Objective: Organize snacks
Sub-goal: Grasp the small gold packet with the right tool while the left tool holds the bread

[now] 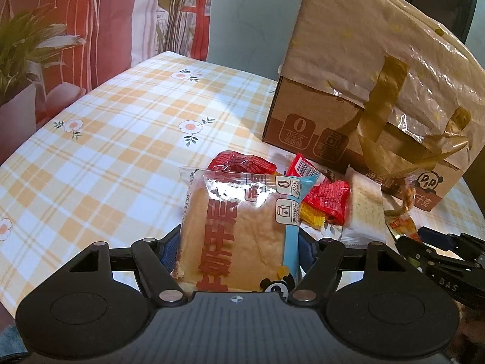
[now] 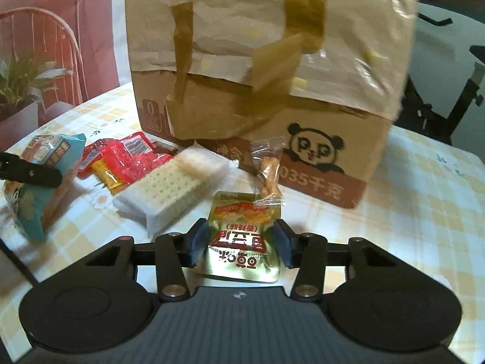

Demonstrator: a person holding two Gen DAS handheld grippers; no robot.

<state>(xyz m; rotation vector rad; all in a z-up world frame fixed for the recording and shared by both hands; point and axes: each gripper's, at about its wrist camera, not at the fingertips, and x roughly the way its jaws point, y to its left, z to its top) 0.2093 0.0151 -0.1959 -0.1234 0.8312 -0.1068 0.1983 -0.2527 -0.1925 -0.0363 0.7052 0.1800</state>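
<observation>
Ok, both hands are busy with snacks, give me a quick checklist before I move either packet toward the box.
1. Left gripper fingers on the bread packet: ok, packet sits between both pads.
2. Right gripper on the gold pouch: cannot tell, small gaps show at the pads.
3. Box opening free: not ok, paper bag is draped over its top.
4. Twist snack clear of the gold pouch: not ok, its wrapper overlaps the pouch top.
5. Cracker pack out of the right path: ok, lies to the side.
</observation>
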